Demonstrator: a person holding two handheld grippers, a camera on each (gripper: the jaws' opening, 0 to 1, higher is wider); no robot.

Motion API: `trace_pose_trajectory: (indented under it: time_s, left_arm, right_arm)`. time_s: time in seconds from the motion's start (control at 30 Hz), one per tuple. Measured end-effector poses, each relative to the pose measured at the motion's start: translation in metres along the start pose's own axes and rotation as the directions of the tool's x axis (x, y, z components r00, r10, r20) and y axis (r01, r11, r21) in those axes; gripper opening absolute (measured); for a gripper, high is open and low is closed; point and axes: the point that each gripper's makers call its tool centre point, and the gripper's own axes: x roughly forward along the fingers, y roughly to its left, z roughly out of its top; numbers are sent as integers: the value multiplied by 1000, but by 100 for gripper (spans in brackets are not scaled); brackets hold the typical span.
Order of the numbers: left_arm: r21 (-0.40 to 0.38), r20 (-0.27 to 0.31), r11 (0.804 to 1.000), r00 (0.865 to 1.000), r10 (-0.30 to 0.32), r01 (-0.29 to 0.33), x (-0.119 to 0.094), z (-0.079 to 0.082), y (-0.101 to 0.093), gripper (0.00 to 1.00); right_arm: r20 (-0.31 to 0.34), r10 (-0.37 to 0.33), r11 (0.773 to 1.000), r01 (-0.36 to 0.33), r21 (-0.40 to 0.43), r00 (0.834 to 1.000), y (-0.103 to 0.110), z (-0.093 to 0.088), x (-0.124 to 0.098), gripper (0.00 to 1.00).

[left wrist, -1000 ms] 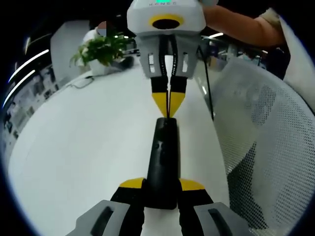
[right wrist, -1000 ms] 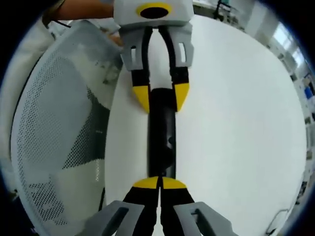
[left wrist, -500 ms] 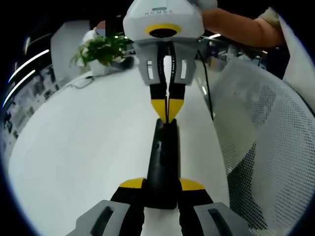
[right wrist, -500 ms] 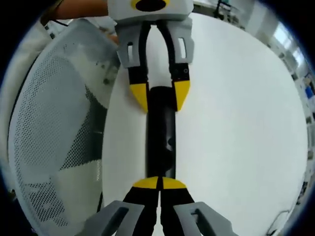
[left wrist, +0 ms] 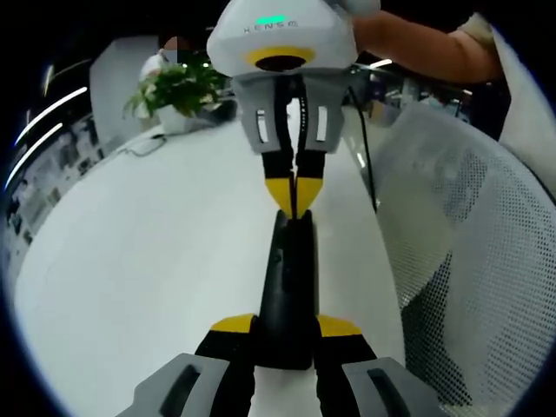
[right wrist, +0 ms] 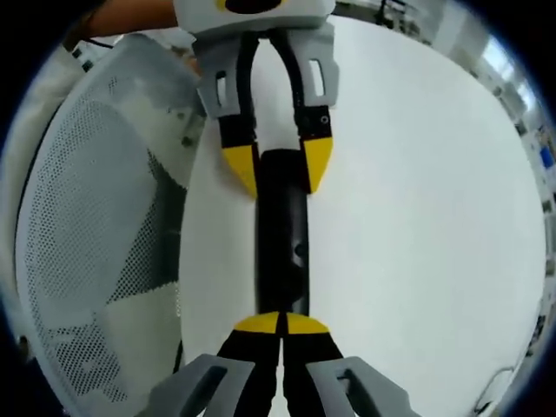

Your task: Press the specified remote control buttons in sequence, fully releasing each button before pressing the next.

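Note:
A black remote control (left wrist: 287, 287) lies lengthwise above the white table (left wrist: 139, 261), and my left gripper (left wrist: 287, 327) is shut on its near end, one yellow tip on each side. In the left gripper view my right gripper (left wrist: 293, 200) comes down from the top, shut, its joined yellow tips meeting the remote's far end. In the right gripper view the remote (right wrist: 282, 243) runs up the middle. My right gripper (right wrist: 280, 323) is shut at its near end, and my left gripper (right wrist: 278, 165) clamps its far end.
A white mesh chair back (left wrist: 460, 252) stands close along the table's edge, also seen as the chair (right wrist: 95, 234). A potted plant (left wrist: 178, 87) and a thin cable (left wrist: 143, 146) sit at the table's far end. A person's arm (left wrist: 417, 48) reaches in behind the right gripper.
The right gripper has shifted slightly over the remote's far end, its body coming a little lower in the left gripper view. Its tips stay shut at the remote. The left gripper's hold is unchanged.

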Motion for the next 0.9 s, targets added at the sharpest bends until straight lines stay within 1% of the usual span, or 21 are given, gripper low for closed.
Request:
trace_pose_trajectory:
  time_s: [0.13,0.3,0.63,0.9]
  left_arm:
    - [0,-1,1000,1000,0,0,0,0,0,24]
    - [-1,-2,1000,1000,0,0,0,0,0,24]
    - [-2,-2,1000,1000,1,-1,1,0,1,24]
    - [-2,5,1000,1000,1,-1,1,0,1,24]
  right_arm:
    - [-11,7,1000,-7,1,1000,1,0,0,0]
    - [-14,10,1000,-10,21,1000,0,0,0,0]
    - [12,30,996,-31,80,999,-1,-1,-1,0]
    - [-10,13,998,-13,57,1000,-1,-1,-1,0]
